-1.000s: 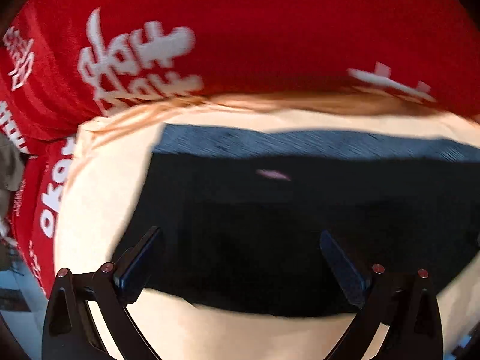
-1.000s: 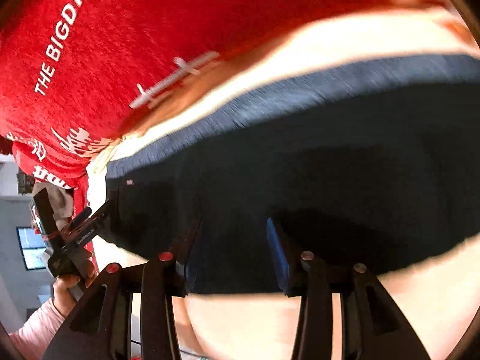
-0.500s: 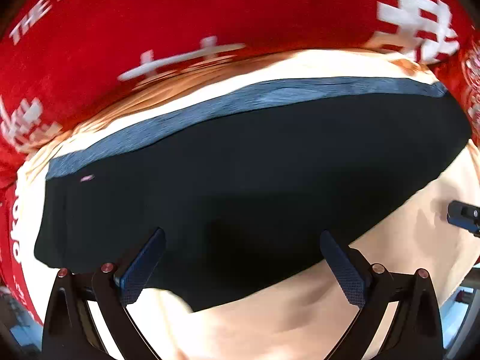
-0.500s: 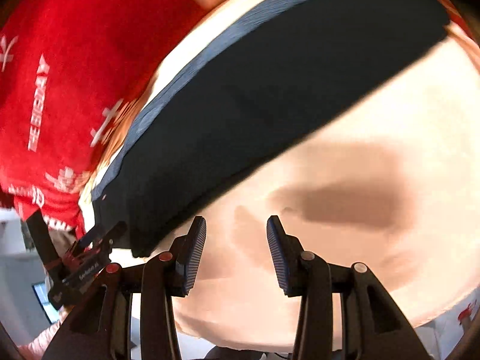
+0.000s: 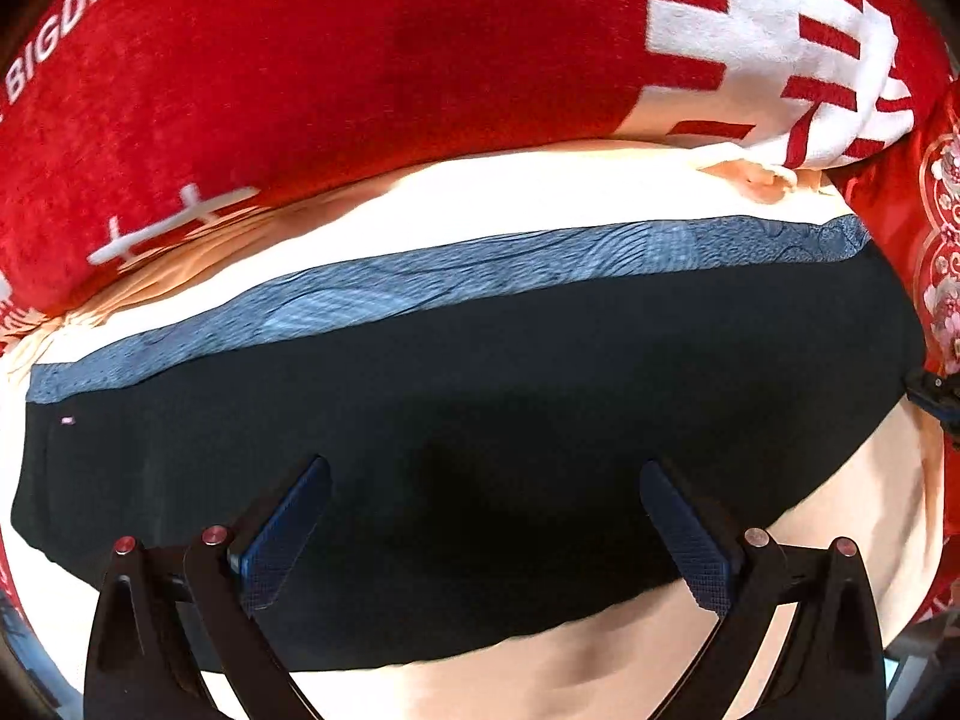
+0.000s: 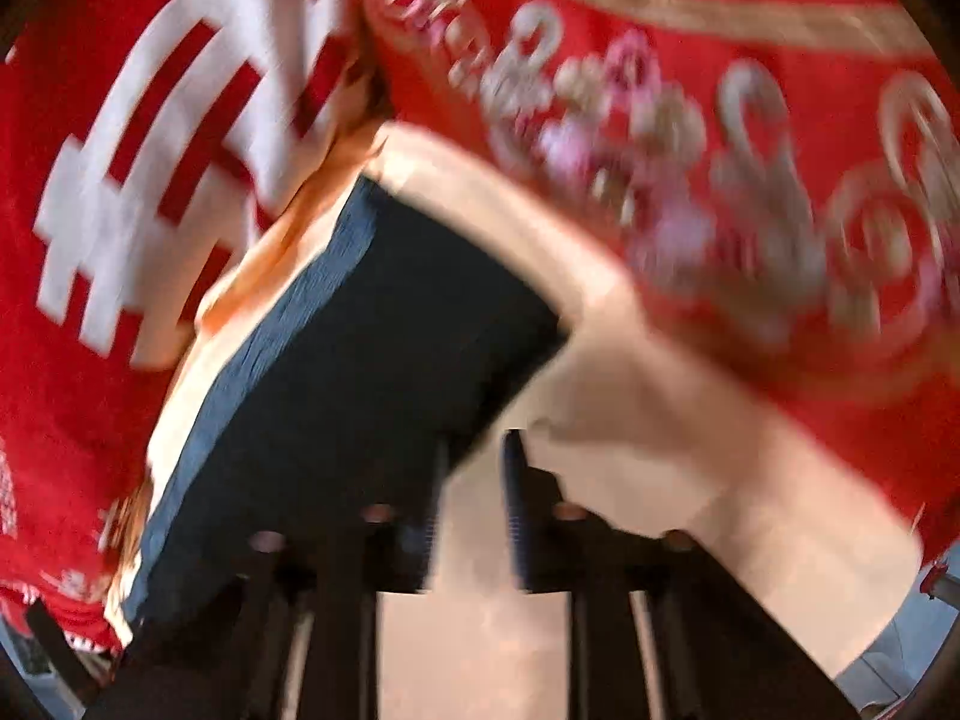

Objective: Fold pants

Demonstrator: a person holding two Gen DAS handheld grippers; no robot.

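Red blankets with white lettering border the cream sheet where the dark folded pants lie flat, left gripper fingers wide apart above them, right gripper fingers just narrowing, empty, at their corner.

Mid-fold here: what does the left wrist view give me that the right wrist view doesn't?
Only the left wrist view: the whole length of the folded black pants, with the full blue-grey band along the far edge, the "BIGDA" lettering on the red blanket, and the left tool wide open over the pants.

Only the right wrist view, which is blurred: the right tool, its jaws just closing, still slightly apart, beside one end of the pants, and the red floral cloth spread wide.

Both: pants, cream sheet, red blanket.
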